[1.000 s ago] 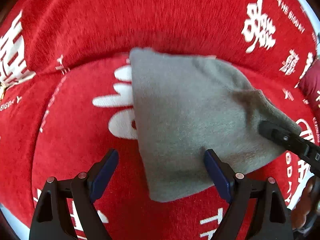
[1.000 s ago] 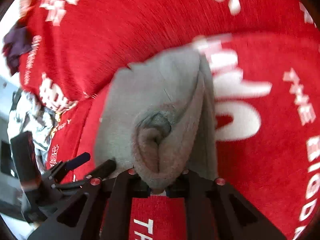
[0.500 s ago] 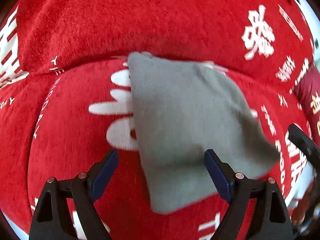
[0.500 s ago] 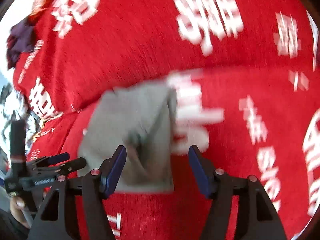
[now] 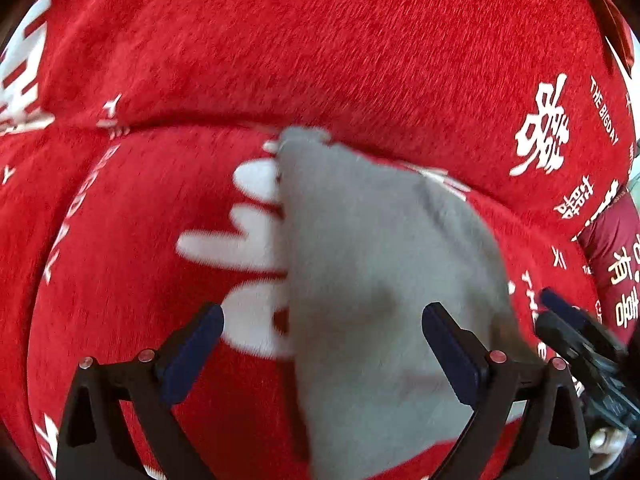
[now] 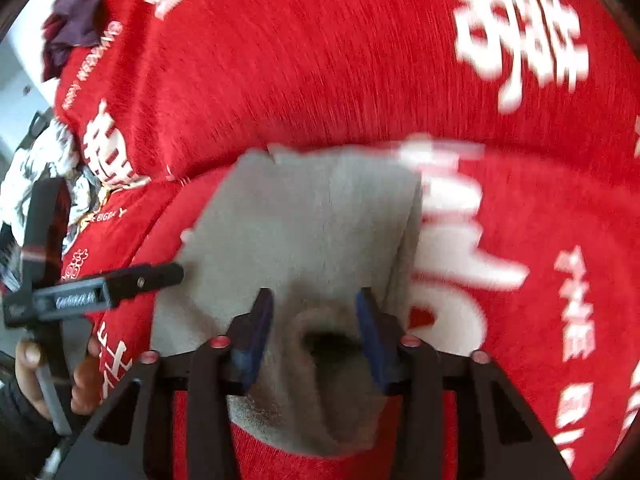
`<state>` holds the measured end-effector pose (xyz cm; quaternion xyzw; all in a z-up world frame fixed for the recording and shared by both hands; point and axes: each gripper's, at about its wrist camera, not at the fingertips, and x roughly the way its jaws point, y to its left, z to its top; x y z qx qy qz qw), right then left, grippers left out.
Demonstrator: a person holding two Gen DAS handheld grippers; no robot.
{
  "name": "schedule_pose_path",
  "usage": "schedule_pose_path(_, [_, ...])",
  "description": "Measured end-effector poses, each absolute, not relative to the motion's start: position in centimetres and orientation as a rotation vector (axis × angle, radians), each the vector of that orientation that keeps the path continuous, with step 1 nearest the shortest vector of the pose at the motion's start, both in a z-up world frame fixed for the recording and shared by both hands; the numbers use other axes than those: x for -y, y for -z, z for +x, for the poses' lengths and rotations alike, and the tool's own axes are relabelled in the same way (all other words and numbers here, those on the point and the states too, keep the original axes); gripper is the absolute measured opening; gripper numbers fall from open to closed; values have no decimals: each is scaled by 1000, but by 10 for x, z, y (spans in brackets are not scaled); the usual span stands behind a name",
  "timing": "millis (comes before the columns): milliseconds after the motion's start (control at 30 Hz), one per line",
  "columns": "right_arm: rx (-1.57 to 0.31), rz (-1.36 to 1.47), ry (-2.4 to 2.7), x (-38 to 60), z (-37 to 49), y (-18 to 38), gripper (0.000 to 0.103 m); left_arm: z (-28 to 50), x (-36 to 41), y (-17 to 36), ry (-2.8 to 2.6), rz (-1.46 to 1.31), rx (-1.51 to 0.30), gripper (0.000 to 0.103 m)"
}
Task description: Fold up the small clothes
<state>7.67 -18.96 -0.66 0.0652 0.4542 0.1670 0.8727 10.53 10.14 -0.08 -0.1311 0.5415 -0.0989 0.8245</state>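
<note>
Right gripper [image 6: 314,326] is opening, its blue pads standing either side of a raised, hollow bunch of the grey cloth [image 6: 304,224] without pressing it, so I read it as letting go. Left gripper [image 5: 322,346] is opening too, nearly as wide as it goes; the cloth's left edge runs between its fingers, and I cannot see either pad touching it.

Cloth lies on the red seat cushion [image 5: 120,280], its far corner up against the crease where the backrest [image 5: 320,40] begins. It covers part of the white lettering. Far half looks flat; near end is still humped.

Step in hand, as I judge it: release and settle the fold. To do it well I'd lift both grippers clear without dragging the top layer, then press the hump flat so the edges line up.

Both grippers point steeply down at the cloth. Beyond its left edge a hand [image 6: 32,376] grips the left gripper's handle. Other clothes [image 6: 68,36] sit well off past the backrest.
</note>
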Motion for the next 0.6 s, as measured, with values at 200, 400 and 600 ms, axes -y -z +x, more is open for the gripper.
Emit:
schedule_pose_path(200, [-1015,34,-436,159,135,25,80,146,-67,35,144,-95,-1272,100])
schedule_pose_path(400, [-1130,83,-425,172,183,81,78,181,-81,54,154,-245,-1346,103])
schedule_pose_path(600, [-1097,17,-371,171,176,49,75,178,-82,21,138,-121,-1275,103])
